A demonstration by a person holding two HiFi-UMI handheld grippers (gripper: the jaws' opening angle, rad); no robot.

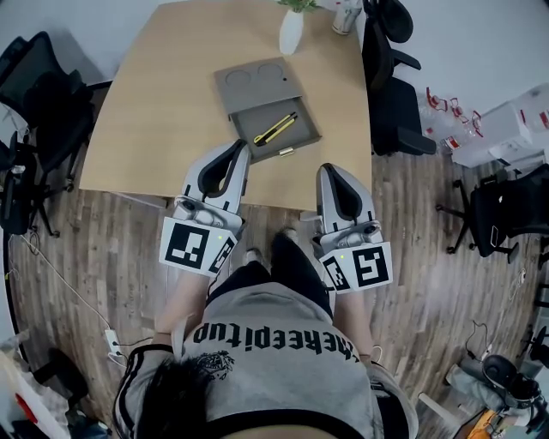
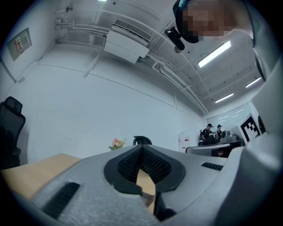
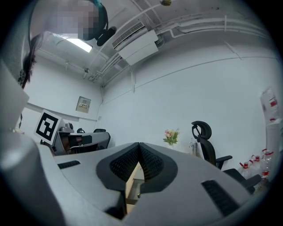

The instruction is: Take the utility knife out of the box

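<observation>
The yellow and black utility knife (image 1: 276, 129) lies diagonally in the open drawer (image 1: 302, 135) of a grey box (image 1: 257, 83) on the wooden table (image 1: 163, 111). In the head view my left gripper (image 1: 241, 147) sits at the table's near edge, just left of the drawer, shut and empty. My right gripper (image 1: 329, 169) hovers by the same edge, below and to the right of the drawer, also shut with nothing in it. In the left gripper view the pads of the left gripper (image 2: 142, 148) meet. Those of the right gripper (image 3: 139, 145) meet in the right gripper view, where the drawer front shows below them.
A white vase (image 1: 292, 32) with a plant and a white can (image 1: 346, 15) stand at the table's far end. Black office chairs stand on the right (image 1: 390, 77) and left (image 1: 34, 86). Cables run over the wooden floor (image 1: 60, 283).
</observation>
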